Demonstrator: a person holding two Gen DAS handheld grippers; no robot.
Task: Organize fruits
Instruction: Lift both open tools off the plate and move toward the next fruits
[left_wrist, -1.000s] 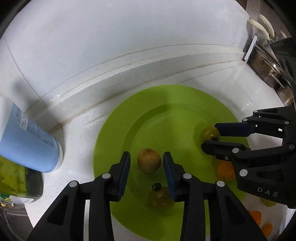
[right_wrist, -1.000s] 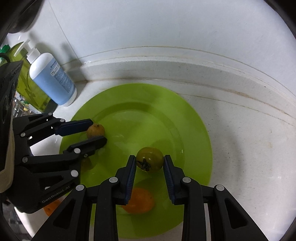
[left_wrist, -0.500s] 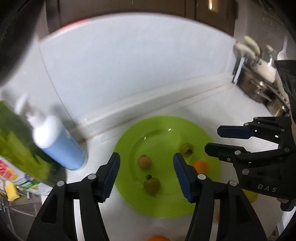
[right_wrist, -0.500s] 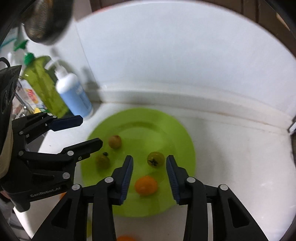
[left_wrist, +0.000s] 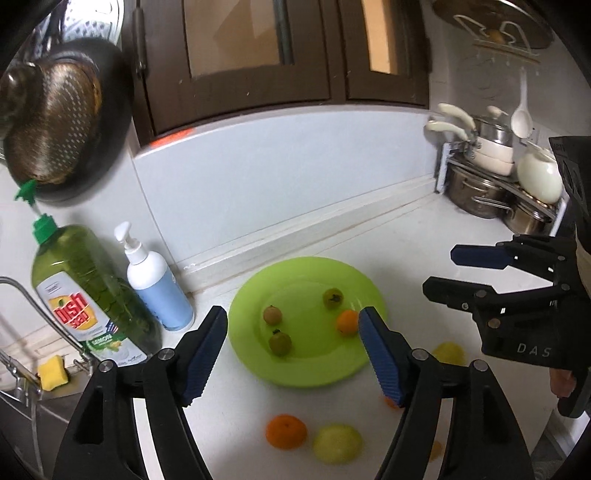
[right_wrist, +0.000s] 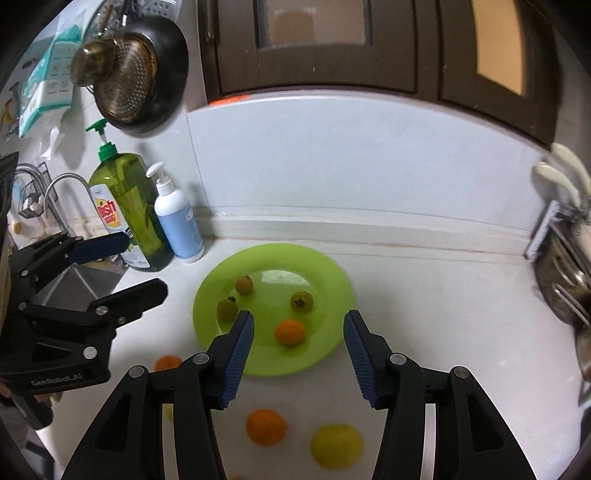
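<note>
Both grippers hung above the white counter (left_wrist: 236, 424), jaws just opened and empty: the left gripper (left_wrist: 291, 354) wide, the right gripper (right_wrist: 298, 360) less so. Beyond them, a green plate (right_wrist: 325, 273) held one small orange (right_wrist: 290, 332) and three greenish-brown fruits.

On the white table (left_wrist: 424, 236) a green plate (left_wrist: 314, 369) lies near the back edge, carrying three small greenish-brown fruits (left_wrist: 272, 315) and one small orange (left_wrist: 346, 322). The left hand-held gripper (left_wrist: 291, 354) hangs above the plate; its jaws have just been opening and stand wide with nothing between them. The right hand-held gripper (left_wrist: 439, 271) hangs at the right side, jaws apart and empty. On the bare table toward the front edge lie an orange (left_wrist: 286, 431) and a yellow fruit (left_wrist: 337, 443) close together. A dish soap bottle (left_wrist: 85, 291) and a white pump bottle (left_wrist: 157, 284) stand left of the plate.
</note>
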